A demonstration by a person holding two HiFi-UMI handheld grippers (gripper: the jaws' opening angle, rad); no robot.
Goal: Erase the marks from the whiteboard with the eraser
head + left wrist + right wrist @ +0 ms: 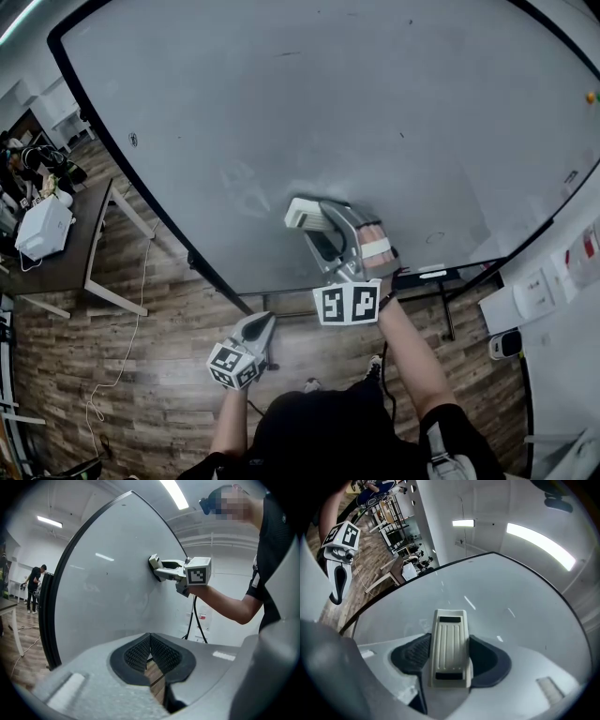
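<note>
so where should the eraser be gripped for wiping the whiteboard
By its two long narrow sides, coming from the ribbed back, as the right gripper does now. The eraser is a slim block whose flat face lies against the whiteboard, so only the sides and back are free.

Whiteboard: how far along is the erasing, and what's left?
Done: most of the whiteboard looks clean. In hand: the right gripper is shut on the eraser, held against the board. Left: faint smudged marks just beside the eraser. The left gripper is shut, empty, away from the board.
</note>
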